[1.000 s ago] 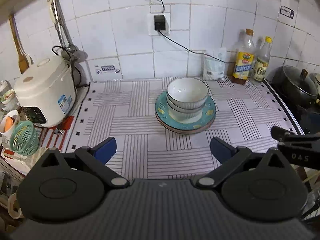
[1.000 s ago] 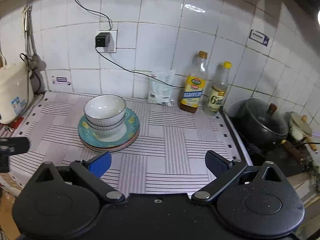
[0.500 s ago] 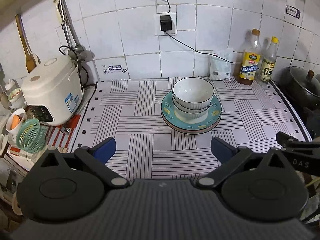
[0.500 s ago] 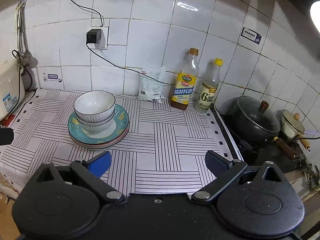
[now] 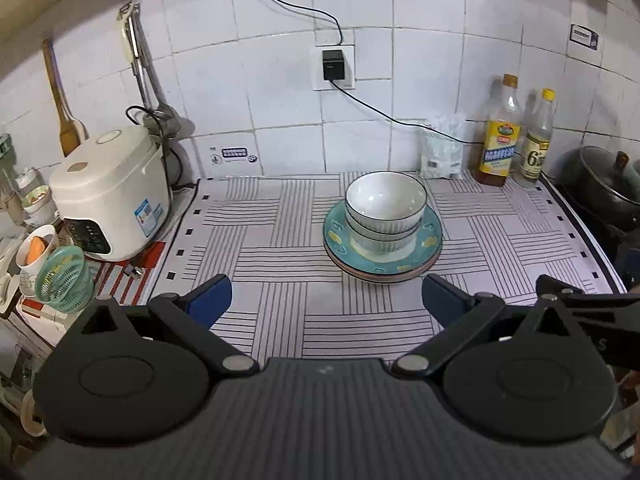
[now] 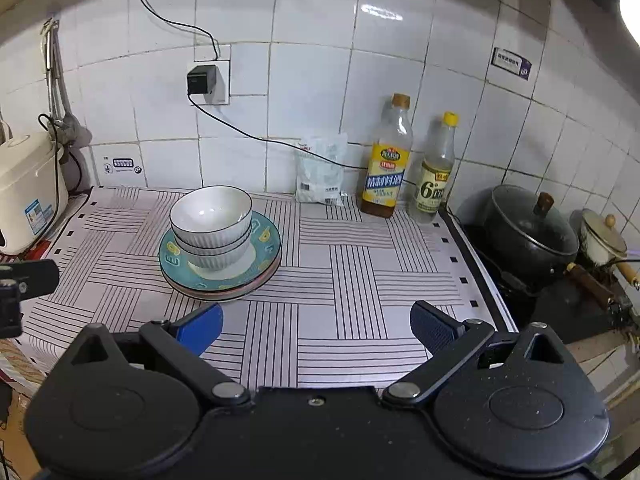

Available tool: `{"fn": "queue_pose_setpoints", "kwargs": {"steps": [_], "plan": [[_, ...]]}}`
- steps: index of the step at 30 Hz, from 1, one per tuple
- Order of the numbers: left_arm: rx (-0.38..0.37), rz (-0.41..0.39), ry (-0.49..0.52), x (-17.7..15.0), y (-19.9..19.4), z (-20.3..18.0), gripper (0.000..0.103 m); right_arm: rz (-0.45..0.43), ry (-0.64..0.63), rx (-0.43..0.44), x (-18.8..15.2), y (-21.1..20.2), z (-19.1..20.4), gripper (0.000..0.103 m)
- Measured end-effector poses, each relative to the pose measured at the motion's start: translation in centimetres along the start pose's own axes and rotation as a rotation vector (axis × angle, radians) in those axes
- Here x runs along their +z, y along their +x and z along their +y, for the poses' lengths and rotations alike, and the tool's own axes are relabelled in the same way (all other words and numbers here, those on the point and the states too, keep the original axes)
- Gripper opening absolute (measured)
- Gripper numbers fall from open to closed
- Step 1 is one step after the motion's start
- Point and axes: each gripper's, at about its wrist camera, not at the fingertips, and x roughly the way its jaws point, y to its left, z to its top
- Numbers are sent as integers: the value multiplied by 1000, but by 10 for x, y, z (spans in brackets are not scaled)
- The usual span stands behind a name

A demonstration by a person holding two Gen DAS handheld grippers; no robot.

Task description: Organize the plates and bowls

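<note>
Counter covered by striped mat (image 5: 280,264). White rice cooker (image 5: 110,194) at left edge, green mesh basket (image 5: 60,280) in front of it. Against tiled wall: white packet (image 6: 322,170), yellow-labelled bottle (image 6: 386,164), yellow-capped bottle (image 6: 436,172) just beside. Black lidded pot (image 6: 528,232) on stove, right.

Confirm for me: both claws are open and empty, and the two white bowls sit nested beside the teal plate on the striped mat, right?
Not quite: the white bowls sit nested on the teal plate, not beside it, as the left wrist view shows. The rest holds.

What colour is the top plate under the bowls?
Teal with yellow motifs and a white centre, on the top plate; clearest in the right wrist view.
</note>
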Motion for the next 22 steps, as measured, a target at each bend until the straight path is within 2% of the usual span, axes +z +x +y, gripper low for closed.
{"fn": "queue_pose_setpoints", "kwargs": {"steps": [22], "plan": [[2,8,-42,-6,10,8,103,1,-15,-14,0,2,3,101]]}}
